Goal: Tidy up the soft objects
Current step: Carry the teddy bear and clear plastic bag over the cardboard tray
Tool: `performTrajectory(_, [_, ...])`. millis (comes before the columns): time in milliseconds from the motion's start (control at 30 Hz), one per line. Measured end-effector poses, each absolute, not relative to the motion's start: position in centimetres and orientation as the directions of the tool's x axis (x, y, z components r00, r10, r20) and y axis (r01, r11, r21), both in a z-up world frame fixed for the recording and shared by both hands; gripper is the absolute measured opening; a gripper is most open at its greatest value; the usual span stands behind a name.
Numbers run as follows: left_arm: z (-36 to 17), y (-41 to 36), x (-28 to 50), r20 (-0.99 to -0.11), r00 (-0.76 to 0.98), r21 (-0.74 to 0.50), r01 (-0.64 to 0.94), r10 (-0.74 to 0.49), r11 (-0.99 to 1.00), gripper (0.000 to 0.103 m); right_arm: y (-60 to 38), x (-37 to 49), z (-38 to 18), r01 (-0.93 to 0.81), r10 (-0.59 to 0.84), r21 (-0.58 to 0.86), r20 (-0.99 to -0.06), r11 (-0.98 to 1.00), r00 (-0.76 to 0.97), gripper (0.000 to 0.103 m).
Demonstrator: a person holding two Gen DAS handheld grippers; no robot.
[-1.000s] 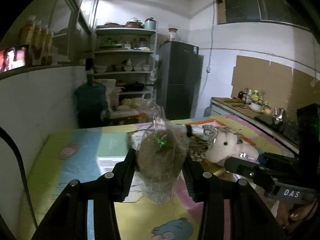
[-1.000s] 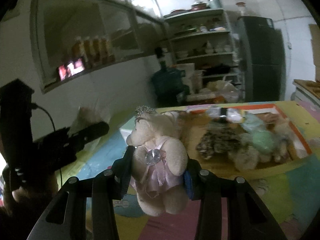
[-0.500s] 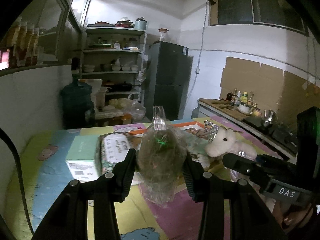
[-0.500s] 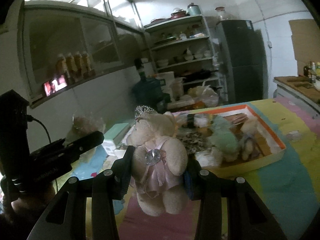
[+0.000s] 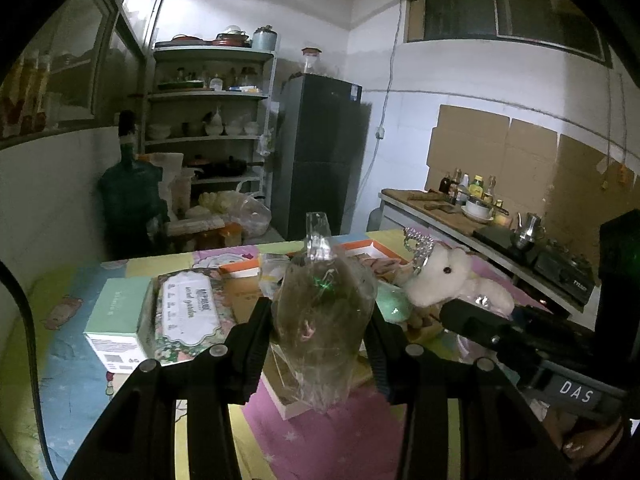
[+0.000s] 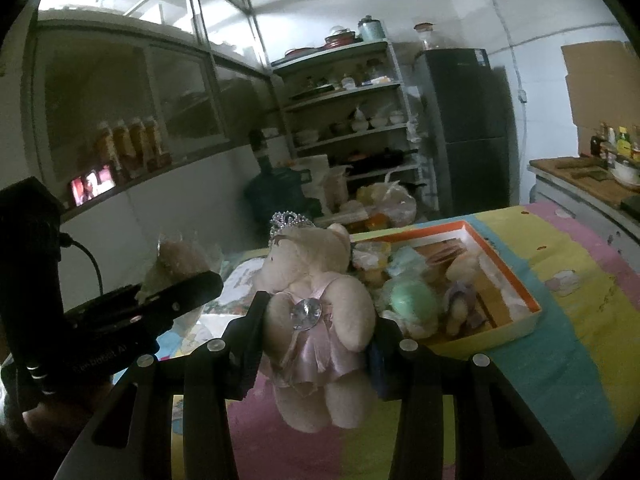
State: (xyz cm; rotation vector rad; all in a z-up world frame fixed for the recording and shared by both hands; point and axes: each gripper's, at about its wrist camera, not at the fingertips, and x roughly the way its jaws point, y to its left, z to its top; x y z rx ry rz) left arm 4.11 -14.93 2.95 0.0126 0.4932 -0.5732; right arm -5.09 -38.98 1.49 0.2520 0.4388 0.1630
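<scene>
Bear [image 6: 316, 320] (crowned) clamped between right gripper [image 6: 314, 344] fingers.

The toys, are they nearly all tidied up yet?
Partly, it seems. Several soft toys, a green one among them, already lie in the orange tray. In hand: the right gripper holds a teddy and the left gripper holds a bagged toy, both above the table. Those two still need putting down; where is unclear.
</scene>
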Motion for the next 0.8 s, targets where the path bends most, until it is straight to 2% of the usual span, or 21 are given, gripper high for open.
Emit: performTrajectory(800, [0.7,-22.5,8.8,-0.520,0.683,-0.133,0.529,-0.514,0.838,0.045,-46.9,-2.4,-0.9,-0.015,0.160,0.326,-0.424,0.945,0.892,0.044])
